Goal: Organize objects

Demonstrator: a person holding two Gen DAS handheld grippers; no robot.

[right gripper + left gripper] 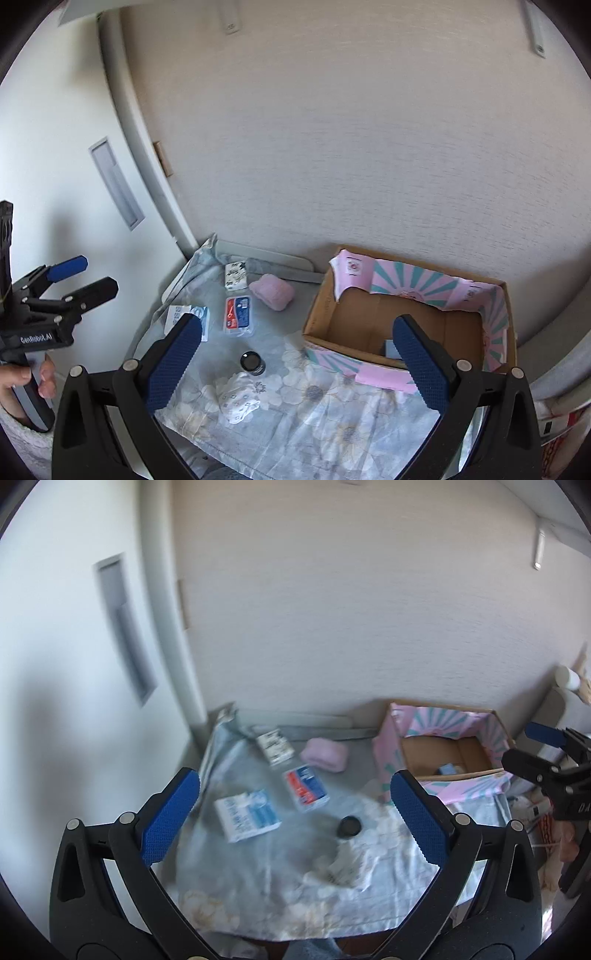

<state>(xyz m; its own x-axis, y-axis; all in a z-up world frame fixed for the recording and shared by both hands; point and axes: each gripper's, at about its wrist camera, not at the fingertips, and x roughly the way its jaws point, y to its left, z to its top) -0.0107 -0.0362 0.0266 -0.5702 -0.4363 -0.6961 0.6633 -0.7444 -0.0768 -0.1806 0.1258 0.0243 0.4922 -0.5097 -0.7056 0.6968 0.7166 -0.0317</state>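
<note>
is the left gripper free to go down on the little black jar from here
Probably yes: the left gripper is open and empty, the black jar stands alone on the floral cloth between its fingers' line, nothing over it.

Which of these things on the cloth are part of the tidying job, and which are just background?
For the job: cardboard box, pink pouch, red and blue packet, blue and white packet, small black jar, white patterned packet, crumpled white cloth.

Just there: floral sheet, wall, door.
</note>
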